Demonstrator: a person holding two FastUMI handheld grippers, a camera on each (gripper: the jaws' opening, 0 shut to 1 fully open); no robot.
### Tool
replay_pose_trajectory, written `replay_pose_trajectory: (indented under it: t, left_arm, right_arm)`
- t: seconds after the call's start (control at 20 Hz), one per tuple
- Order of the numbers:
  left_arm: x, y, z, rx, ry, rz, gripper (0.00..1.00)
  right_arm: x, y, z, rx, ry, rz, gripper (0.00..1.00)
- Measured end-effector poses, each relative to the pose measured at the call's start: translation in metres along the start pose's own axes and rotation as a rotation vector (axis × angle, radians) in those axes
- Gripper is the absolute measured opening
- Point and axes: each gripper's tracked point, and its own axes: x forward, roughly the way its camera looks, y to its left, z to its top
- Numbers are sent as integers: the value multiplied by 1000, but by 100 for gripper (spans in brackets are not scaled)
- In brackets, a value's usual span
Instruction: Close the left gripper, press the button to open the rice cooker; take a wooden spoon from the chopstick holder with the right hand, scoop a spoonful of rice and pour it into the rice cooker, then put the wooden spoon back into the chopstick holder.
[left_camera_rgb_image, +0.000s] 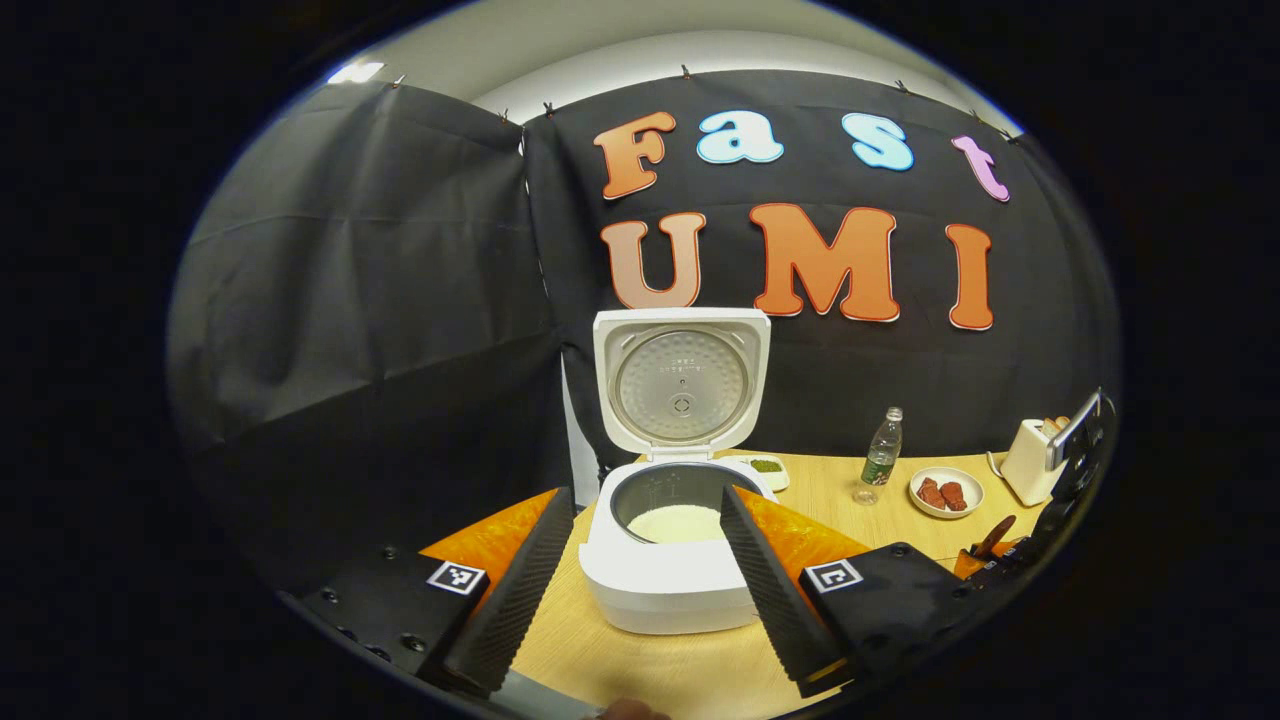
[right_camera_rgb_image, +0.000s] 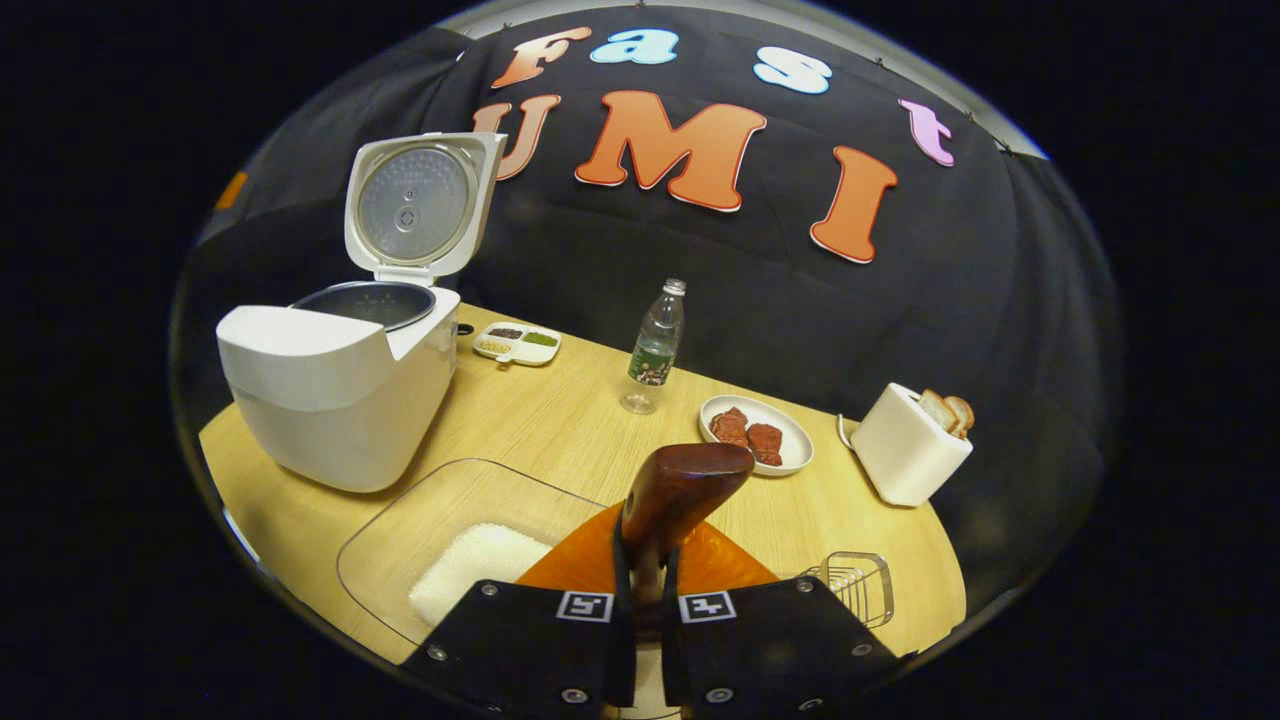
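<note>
The white rice cooker stands open with its lid upright and white rice in the pot. My left gripper is open just in front of it, its fingers framing the pot without touching. In the right gripper view, my right gripper is shut on the handle of the wooden spoon, whose bowl points up and forward. Below it to the left lies a glass dish with rice. The wire chopstick holder sits at the right. The cooker stands at the far left.
On the wooden table are a water bottle, a plate of red meat, a white toaster with bread and a small divided condiment tray. Black cloth walls close off the back and left.
</note>
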Motion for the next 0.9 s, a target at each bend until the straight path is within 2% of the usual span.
replay_pose_trajectory:
  t: [0.05,0.2,0.3,0.45,0.65,0.7,0.75,0.9]
  left_arm:
    - [2,2,-2,5,3,1,100]
    - [6,2,-3,11,15,-4,97]
    - [9,0,-4,18,21,-16,100]
    - [13,-2,-5,37,25,-36,97]
    - [16,-3,-10,36,46,-59,97]
    - [19,-3,-11,35,49,-64,100]
    - [21,-4,-11,34,49,-68,97]
    - [24,-4,-10,17,51,-82,100]
  right_arm:
    - [-1,3,-4,-4,-2,-8,10]
    - [-3,17,-10,-9,-8,-6,10]
    - [-6,25,-12,36,-9,-7,10]
    - [-6,28,-11,75,-6,-15,10]
    - [-2,50,-2,192,17,49,9]
    - [-1,55,0,225,31,66,10]
    - [0,60,2,260,43,79,10]
    - [3,75,5,404,100,145,9]
